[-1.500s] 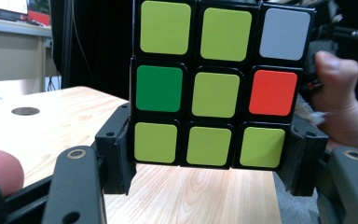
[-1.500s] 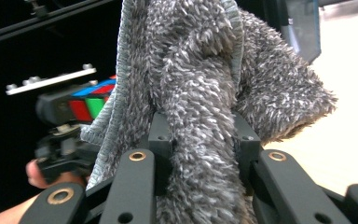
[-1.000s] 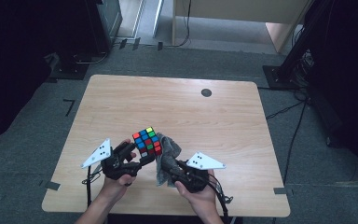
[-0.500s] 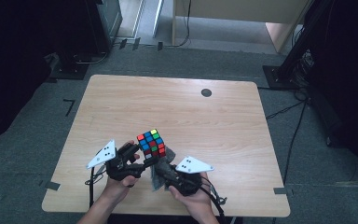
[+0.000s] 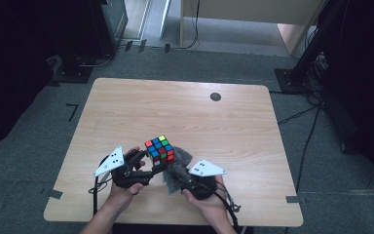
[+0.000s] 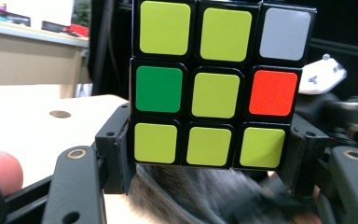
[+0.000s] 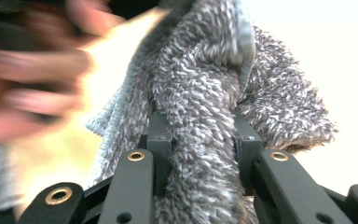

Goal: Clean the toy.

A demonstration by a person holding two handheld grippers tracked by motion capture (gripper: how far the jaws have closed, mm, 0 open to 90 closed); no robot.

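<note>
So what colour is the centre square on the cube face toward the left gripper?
Yellow-green, clearest in the left gripper view on the cube.

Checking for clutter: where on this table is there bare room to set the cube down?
The table is bare from the cube back to the far edge, bar the dark disc. Both side strips are bare too. The near middle is crowded by claws and cloth.

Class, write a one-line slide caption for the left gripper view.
Left tool clamps a scrambled puzzle cube, mostly yellow face to camera, above a fuzzy grey cloth.
</note>
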